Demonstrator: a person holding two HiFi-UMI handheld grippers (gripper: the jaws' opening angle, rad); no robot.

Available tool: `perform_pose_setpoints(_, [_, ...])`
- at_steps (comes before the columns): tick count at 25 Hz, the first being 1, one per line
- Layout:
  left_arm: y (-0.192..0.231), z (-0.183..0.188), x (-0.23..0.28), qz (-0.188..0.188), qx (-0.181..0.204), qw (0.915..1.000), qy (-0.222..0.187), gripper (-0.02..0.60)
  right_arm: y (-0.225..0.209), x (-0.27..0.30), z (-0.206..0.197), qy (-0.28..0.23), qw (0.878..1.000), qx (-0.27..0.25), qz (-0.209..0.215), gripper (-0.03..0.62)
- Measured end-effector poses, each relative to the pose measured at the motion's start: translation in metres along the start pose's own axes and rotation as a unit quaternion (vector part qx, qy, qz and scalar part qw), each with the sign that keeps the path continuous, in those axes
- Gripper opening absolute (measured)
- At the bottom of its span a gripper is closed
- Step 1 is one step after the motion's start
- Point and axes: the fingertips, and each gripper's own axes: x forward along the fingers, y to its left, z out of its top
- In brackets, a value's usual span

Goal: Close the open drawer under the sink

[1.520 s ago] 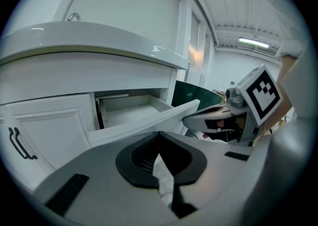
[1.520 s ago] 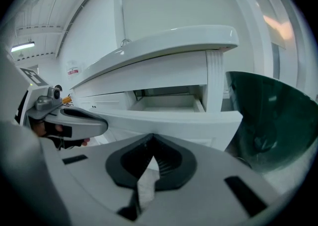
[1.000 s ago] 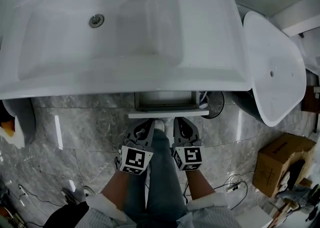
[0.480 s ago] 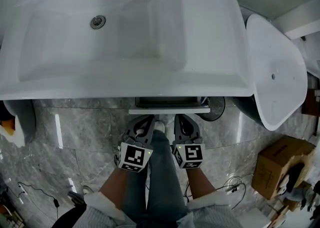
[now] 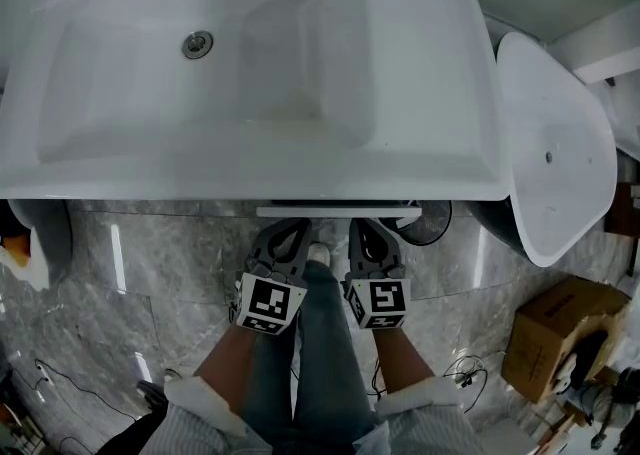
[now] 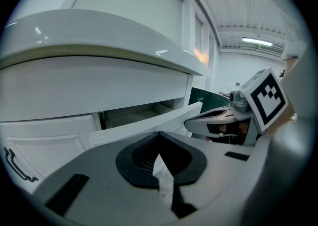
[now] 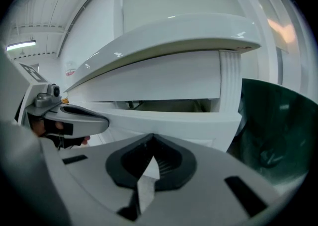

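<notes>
A white drawer [image 5: 335, 211] under the white sink [image 5: 250, 158] sticks out only a narrow strip past the rim. Both my grippers are low in front of it, side by side. My left gripper [image 5: 290, 227] is shut, its tip at the drawer front [image 6: 149, 123]; a slit of the drawer's inside [image 6: 134, 114] still shows. My right gripper [image 5: 366, 226] is shut too, its tip against the same front panel [image 7: 164, 118]. Nothing is held in either. Each gripper view shows the other gripper beside it: right gripper [image 6: 223, 119], left gripper [image 7: 64, 117].
A white oval toilet lid [image 5: 550, 143] stands to the right, with a dark round bin [image 7: 278, 125] between it and the cabinet. A cardboard box [image 5: 555, 328] and cables lie on the grey marble floor [image 5: 160, 273]. The person's jeans-clad leg [image 5: 320, 353] is between the grippers.
The drawer has slid in under the sink, from clearly open to a thin strip. Both grippers moved forward with its front panel.
</notes>
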Motion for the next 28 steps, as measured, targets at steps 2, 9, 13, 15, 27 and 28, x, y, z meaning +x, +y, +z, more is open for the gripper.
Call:
perform_pose_setpoints(2, [0.002,0.0,0.004,-0.001,0.003,1.0,0.0,0.015,-0.002,0.004,0.002,-0.002,1.0,-0.006,0.003,0.009])
perform_pose_setpoints(9, [0.013,0.006,0.02,-0.003,0.019,0.9998,-0.004,0.015,-0.008,0.022,0.013,-0.013,0.999,-0.029,0.009,0.009])
perform_pose_setpoints(13, [0.018,0.01,0.027,-0.006,0.028,0.9996,-0.008,0.015,-0.012,0.029,0.018,-0.018,0.999,-0.031,0.006,0.009])
perform_pose_setpoints(15, [0.02,0.012,0.029,-0.007,0.032,0.9994,-0.008,0.015,-0.013,0.032,0.02,-0.019,0.999,-0.032,0.005,0.009])
perform_pose_setpoints(27, [0.032,0.02,0.038,-0.012,0.048,0.9987,-0.012,0.015,-0.017,0.045,0.027,-0.027,0.999,-0.03,-0.005,0.009])
perform_pose_setpoints(28, [0.032,0.02,0.039,-0.014,0.051,0.9986,-0.011,0.015,-0.018,0.045,0.028,-0.029,0.999,-0.031,-0.006,0.009])
